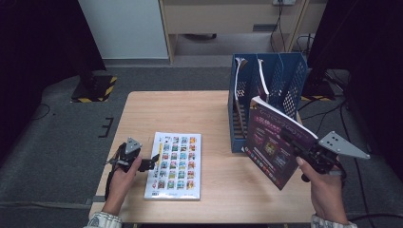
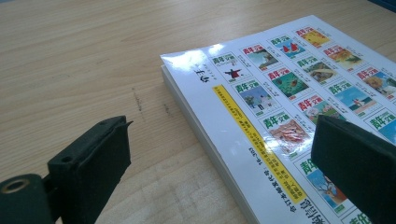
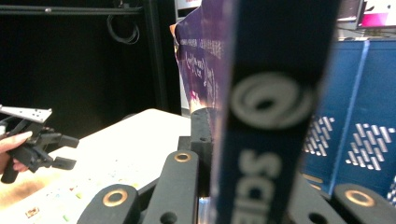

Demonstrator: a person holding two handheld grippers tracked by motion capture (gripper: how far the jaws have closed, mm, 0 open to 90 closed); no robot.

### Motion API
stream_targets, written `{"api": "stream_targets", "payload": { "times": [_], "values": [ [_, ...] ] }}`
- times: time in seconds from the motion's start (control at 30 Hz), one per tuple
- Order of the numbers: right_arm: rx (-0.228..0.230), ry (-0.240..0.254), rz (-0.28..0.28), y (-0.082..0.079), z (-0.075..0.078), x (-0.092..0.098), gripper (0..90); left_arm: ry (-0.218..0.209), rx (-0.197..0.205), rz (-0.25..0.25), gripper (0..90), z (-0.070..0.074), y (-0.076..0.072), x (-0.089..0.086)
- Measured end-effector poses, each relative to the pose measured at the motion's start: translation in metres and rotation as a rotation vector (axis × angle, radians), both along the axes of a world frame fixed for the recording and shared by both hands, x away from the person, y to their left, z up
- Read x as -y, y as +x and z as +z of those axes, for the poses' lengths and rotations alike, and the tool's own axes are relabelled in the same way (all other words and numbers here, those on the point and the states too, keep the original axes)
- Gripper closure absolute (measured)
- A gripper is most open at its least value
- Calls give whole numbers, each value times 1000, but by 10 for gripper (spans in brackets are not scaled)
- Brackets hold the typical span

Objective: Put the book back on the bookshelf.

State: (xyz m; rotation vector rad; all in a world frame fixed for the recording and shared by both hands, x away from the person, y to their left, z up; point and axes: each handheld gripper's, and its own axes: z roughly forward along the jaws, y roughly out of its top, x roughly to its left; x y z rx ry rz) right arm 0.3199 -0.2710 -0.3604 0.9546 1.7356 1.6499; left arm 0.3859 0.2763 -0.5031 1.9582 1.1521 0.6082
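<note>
High view: purple book lifted beside the file rack

Right tongs point(image 1: 291, 137), at about 4 o'clock on the desk point(image 1: 190, 107), are clamped tight on the purple book point(image 1: 275, 142), held upright and tilted above the desk surface, just in front of the blue file rack point(image 1: 290, 80) at 2 o'clock. Left tongs point(image 1: 151, 161), at 8 o'clock, stand wide open with nothing between them, one jaw over the edge of the white picture-grid book point(image 1: 176, 164), which lies flat near the desk's middle-front.
</note>
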Motion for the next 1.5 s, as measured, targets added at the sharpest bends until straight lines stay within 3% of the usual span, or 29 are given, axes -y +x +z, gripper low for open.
{"api": "stream_targets", "payload": {
  "times": [0.63, 0.87, 1.23, 1.5],
  "values": [
    [47, 28, -51, -2, 37, 21, 841, 18, -5, 0, 44, -1, 0, 1],
    [33, 1, -94, 11, 48, 27, 841, 22, -5, -4, 44, -1, -1, 1],
    [16, -34, -153, 18, 53, 38, 841, 23, -4, -8, 44, -1, -1, 2],
    [-2, -83, -218, 37, 56, 35, 841, 21, -3, -7, 44, -1, -1, 1]
  ]
}}
